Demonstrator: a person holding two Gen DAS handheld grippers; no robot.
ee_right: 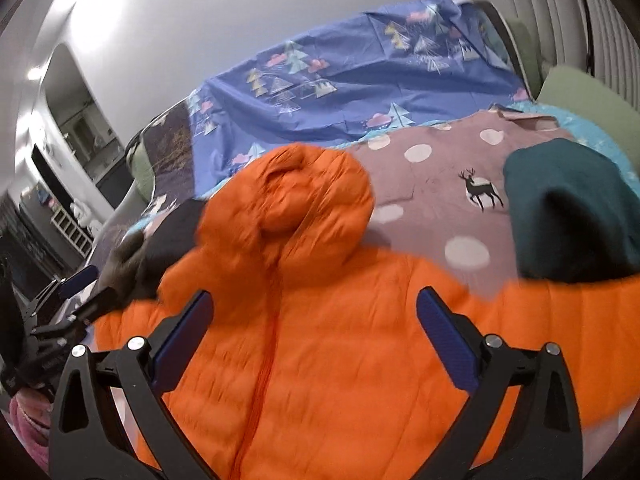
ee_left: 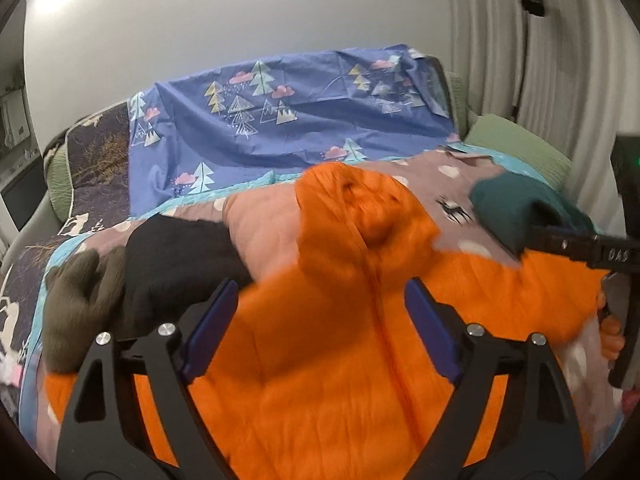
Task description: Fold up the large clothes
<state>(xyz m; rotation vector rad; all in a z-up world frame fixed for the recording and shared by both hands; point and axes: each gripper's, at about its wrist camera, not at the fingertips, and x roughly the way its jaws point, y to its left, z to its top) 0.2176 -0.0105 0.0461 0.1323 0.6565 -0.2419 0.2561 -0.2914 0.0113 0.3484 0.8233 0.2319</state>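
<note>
An orange puffer jacket [ee_left: 328, 344] lies front up on the bed, its zip [ee_left: 378, 320] running down the middle and its hood [ee_left: 360, 204] bunched at the top. My left gripper [ee_left: 320, 304] hovers open over the jacket's chest, with nothing between its blue pads. In the right wrist view the same jacket [ee_right: 340, 352] fills the foreground, hood [ee_right: 292, 196] toward the far side. My right gripper [ee_right: 316, 304] is open above the chest as well, astride the zip [ee_right: 268, 344], and holds nothing. The left gripper [ee_right: 94, 288] shows at that view's left edge.
A black garment [ee_left: 176, 256] and an olive-brown one [ee_left: 80, 304] lie left of the jacket. A teal garment [ee_right: 568, 208] lies to the right. The dotted mauve bedcover [ee_right: 432, 184] with a deer print, a blue tree-print sheet [ee_left: 288, 112] and a green pillow [ee_left: 516, 144] lie beyond.
</note>
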